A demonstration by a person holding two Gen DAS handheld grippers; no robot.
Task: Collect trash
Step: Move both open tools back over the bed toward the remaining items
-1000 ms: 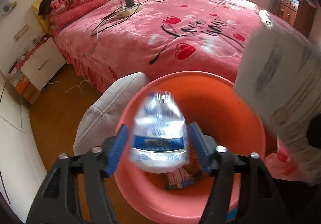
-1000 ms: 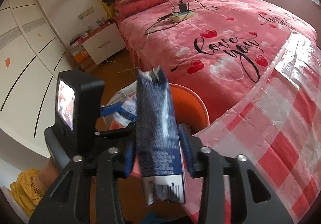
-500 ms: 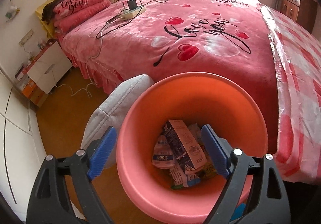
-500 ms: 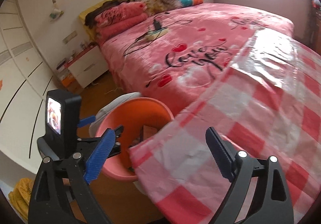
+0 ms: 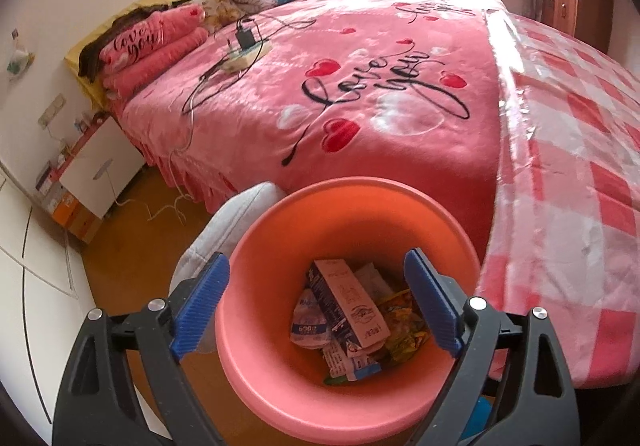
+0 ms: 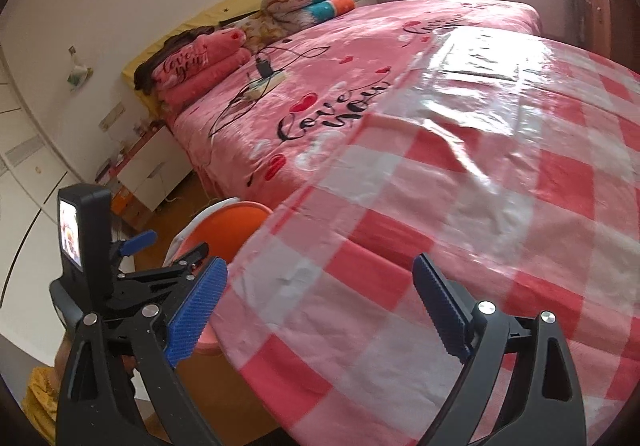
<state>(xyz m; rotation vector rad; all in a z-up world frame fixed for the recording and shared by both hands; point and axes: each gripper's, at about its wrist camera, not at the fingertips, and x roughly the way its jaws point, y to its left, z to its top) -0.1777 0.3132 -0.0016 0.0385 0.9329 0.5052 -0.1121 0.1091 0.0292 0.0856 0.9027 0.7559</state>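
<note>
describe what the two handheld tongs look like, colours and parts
Both tongs, left and right, have black plastic frames with triangular cut-outs and silver bolts, each finger faced with a ribbed blue pad. The left carries a black camera block with a small lit screen.

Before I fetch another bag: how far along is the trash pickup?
Done: a carton, a crumpled pouch and wrappers lie in the orange bin. In hand: nothing; left gripper and right gripper just opened, empty. Left: no trash visible on the checkered cloth.
</note>
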